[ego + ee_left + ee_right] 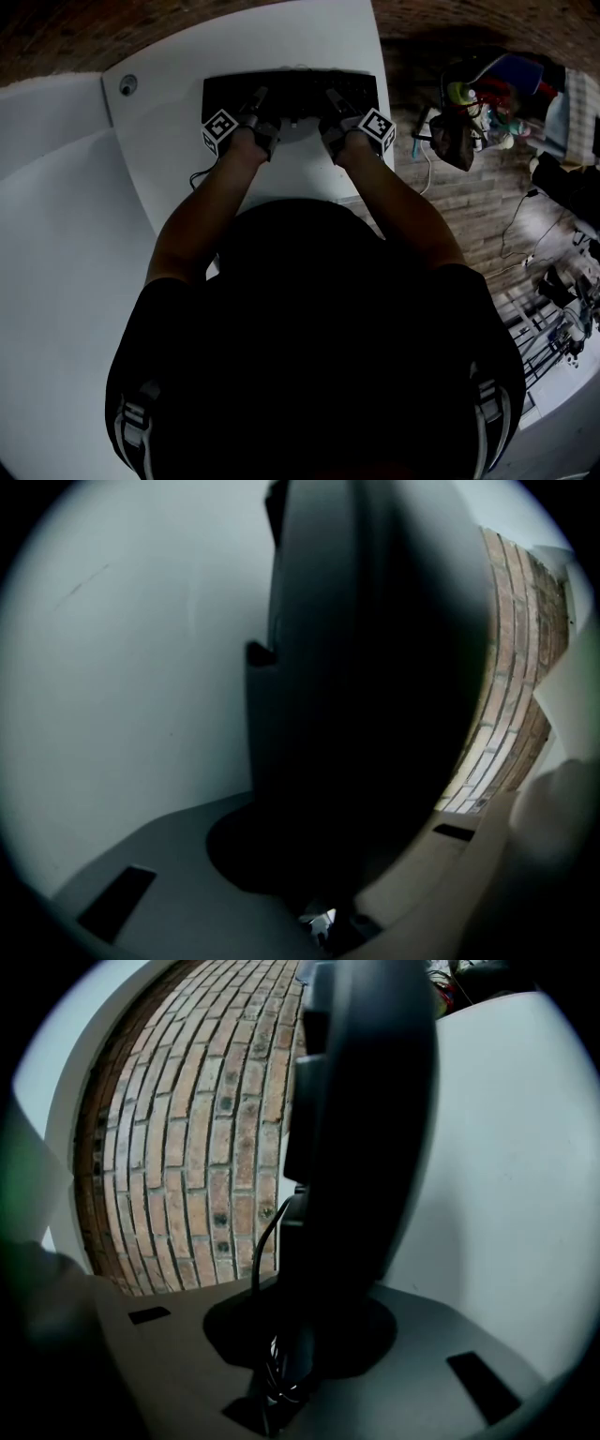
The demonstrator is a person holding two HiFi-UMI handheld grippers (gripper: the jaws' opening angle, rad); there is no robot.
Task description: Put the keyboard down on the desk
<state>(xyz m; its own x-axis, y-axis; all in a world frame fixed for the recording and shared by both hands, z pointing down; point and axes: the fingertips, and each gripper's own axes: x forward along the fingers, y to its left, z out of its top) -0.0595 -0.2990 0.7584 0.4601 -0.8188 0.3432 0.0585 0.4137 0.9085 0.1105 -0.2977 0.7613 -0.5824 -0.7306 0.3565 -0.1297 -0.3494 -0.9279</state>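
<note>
The keyboard (291,92) is over the far part of the white surface (309,37), lying crosswise with its long side toward the person. It is held by its near edge at two places, one toward each end. That reads as a way to keep a long, flat thing level and stop it from swinging as it comes down.

The left hand-held gripper (255,103) is clamped on the left part of that edge. In its own view the dark body of the keyboard fills the space between the jaws, edge-on, with the pads pressing it from both faces. The right hand-held gripper (335,101) pinches the right part in the same way. Its view also shows a thin black cable (265,1237) running down beside the keyboard toward the jaws, so the cord may be caught near the grip.

In both gripper views the white surface shows along one face of the keyboard and the brick floor (187,1101) along the other. This suggests the keyboard is tilted or slightly raised and not lying flat. Whether its far edge already touches the surface cannot be told. The putting-down looks close to done, but neither grip has let go yet.
</note>
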